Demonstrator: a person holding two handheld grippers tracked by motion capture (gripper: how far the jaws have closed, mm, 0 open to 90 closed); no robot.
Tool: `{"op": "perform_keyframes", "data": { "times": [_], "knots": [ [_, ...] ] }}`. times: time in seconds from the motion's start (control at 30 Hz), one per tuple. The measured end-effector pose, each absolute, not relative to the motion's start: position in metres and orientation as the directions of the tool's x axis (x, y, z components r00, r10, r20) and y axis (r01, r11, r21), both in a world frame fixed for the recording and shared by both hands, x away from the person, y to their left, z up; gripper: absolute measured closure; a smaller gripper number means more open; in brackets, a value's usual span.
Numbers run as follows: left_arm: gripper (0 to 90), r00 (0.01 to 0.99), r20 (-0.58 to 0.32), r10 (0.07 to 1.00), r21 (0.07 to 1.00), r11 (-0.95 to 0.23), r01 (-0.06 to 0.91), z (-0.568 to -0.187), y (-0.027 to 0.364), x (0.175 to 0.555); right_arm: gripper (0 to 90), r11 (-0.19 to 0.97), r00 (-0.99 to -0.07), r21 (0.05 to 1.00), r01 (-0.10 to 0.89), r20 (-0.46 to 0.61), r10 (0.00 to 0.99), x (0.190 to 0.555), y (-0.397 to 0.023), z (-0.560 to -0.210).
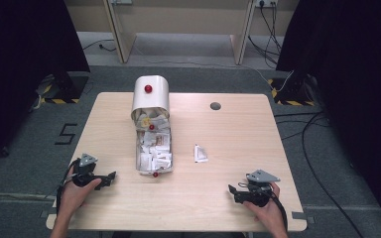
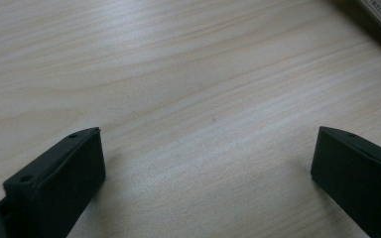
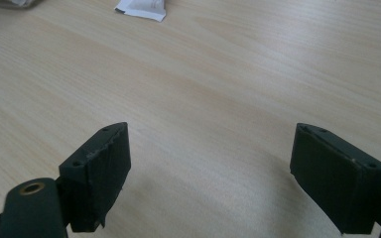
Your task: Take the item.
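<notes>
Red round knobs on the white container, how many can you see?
3: one red round knob on the domed lid, one among the packets inside, one at the container's near end. Others may be buried.

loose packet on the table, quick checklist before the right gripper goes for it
1. Right gripper open: ok, jaws wide apart with nothing between them.
2. Left gripper free: ok, jaws apart and bare.
3. Loose packet apart from the box: ok, it lies alone on the table.
4. Path to the packet: ok, bare wood between.
5. Packet lying flat: cannot tell.
6. Box lid up: ok.
</notes>
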State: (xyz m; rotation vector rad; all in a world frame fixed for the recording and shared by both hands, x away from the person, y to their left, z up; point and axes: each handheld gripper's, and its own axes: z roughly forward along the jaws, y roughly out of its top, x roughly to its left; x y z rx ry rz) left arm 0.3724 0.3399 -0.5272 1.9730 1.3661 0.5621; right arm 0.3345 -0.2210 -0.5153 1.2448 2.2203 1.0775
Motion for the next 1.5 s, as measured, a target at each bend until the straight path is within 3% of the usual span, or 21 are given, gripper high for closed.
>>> {"op": "perform_keyframes", "data": {
  "times": [0.7, 1.5],
  "knots": [
    [0.0, 0.360, -0.022, 0.933, 0.726, -0.232, 0.647, -0.527, 0.340, 0.372, 15.9, 0.378, -0.542, 0.725, 0.576, -0.008, 0.841, 0.320, -0.227, -0.517],
    [0.0, 0.360, -0.022, 0.933, 0.727, -0.232, 0.647, -0.527, 0.340, 0.372, 10.7, 0.359, -0.520, 0.731, 0.581, -0.007, 0.854, 0.299, -0.229, -0.520]
  ]
}}
